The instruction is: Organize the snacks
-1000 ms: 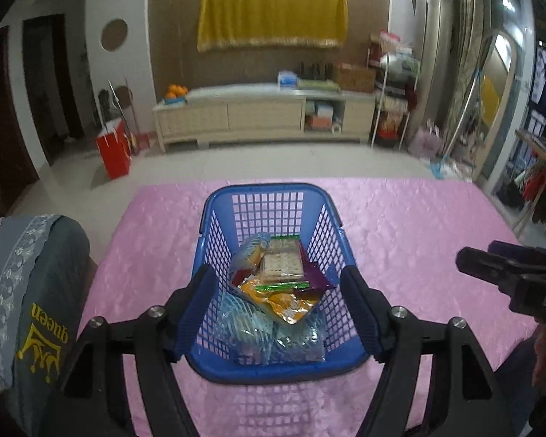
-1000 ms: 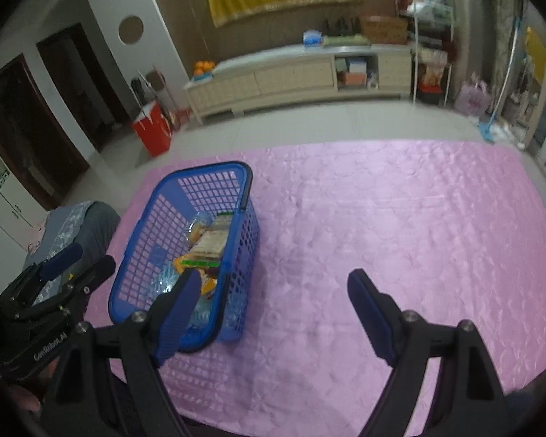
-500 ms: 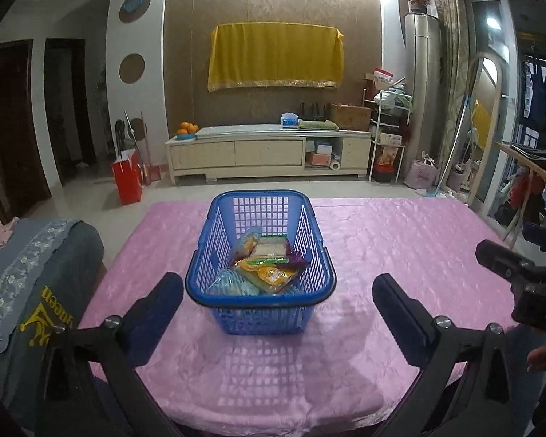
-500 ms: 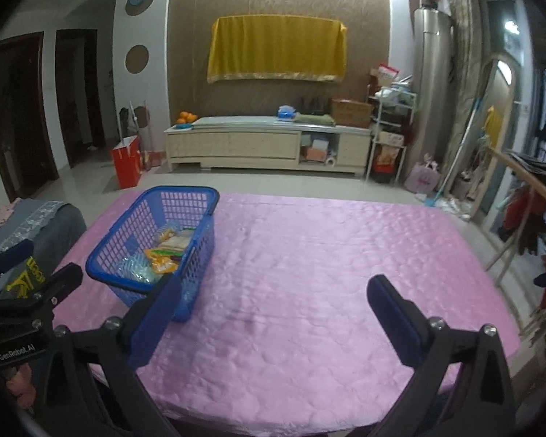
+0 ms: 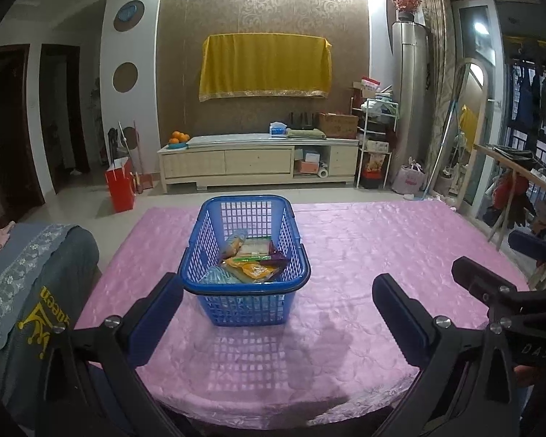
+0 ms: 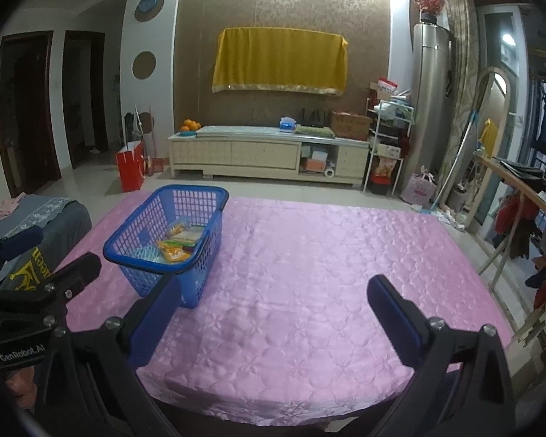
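A blue plastic basket [image 5: 244,291] stands on the pink tablecloth [image 5: 364,255], left of the table's middle. Several snack packets [image 5: 251,260] lie inside it. It also shows in the right wrist view [image 6: 142,251] with the snack packets [image 6: 180,242] in it. My left gripper [image 5: 277,313] is open and empty, held back over the table's near edge in front of the basket. My right gripper [image 6: 273,313] is open and empty, held over the near edge to the right of the basket.
A grey cushioned seat [image 5: 29,276] stands at the table's left side. A wooden rack with clothes [image 6: 520,196] stands off the right side. A low cabinet [image 5: 258,160] and a red bag [image 5: 120,189] stand on the floor beyond the table.
Both grippers have pulled back and up from the basket toward the table's near edge. The left jaws have opened wider. The basket and its packets stay in place.
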